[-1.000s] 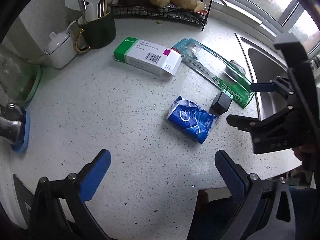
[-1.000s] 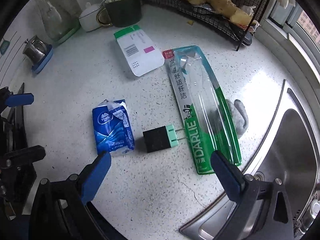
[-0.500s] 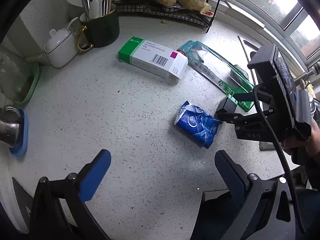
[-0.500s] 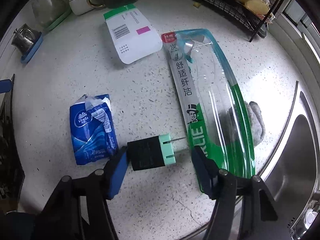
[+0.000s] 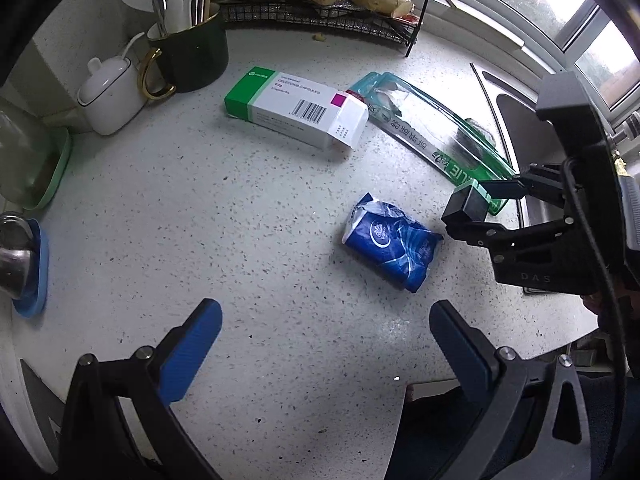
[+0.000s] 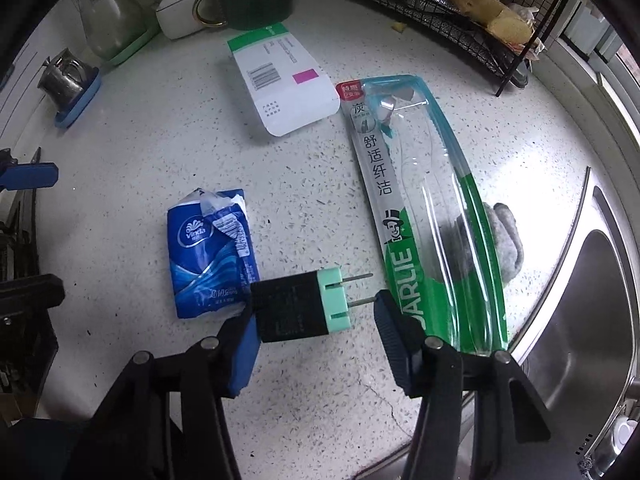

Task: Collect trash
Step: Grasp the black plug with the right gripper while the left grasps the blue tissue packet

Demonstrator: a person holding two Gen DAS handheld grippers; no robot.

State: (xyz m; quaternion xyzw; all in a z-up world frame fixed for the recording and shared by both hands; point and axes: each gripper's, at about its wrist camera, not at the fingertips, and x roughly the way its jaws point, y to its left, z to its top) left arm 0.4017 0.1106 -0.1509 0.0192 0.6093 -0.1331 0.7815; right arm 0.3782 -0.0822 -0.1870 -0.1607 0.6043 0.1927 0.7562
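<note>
A black charger plug with a mint-green face (image 6: pixel 296 308) lies on the speckled counter. My right gripper (image 6: pixel 316 312) is closing on it, left pad against the black end, right pad touching the prong tips. The left wrist view shows that plug (image 5: pixel 466 204) between the right gripper's fingers (image 5: pixel 480 208). Just left of it lies a torn blue tissue pack (image 6: pixel 212 252). A clear green toothbrush package (image 6: pixel 424 208) and a white-and-green medicine box (image 6: pixel 280 80) lie beyond. My left gripper (image 5: pixel 324 312) hangs open above bare counter, short of the tissue pack (image 5: pixel 390 250).
A steel sink (image 6: pixel 580 300) borders the counter on the right. A grey lump (image 6: pixel 504 240) lies under the toothbrush package. At the back stand a wire rack with ginger (image 5: pixel 320 4), a dark mug of utensils (image 5: pixel 188 56) and a white pot (image 5: pixel 110 94).
My right gripper has dropped toward the plug and narrowed from wide open until its pads meet it. The plug has turned slightly. The left gripper has barely moved.
</note>
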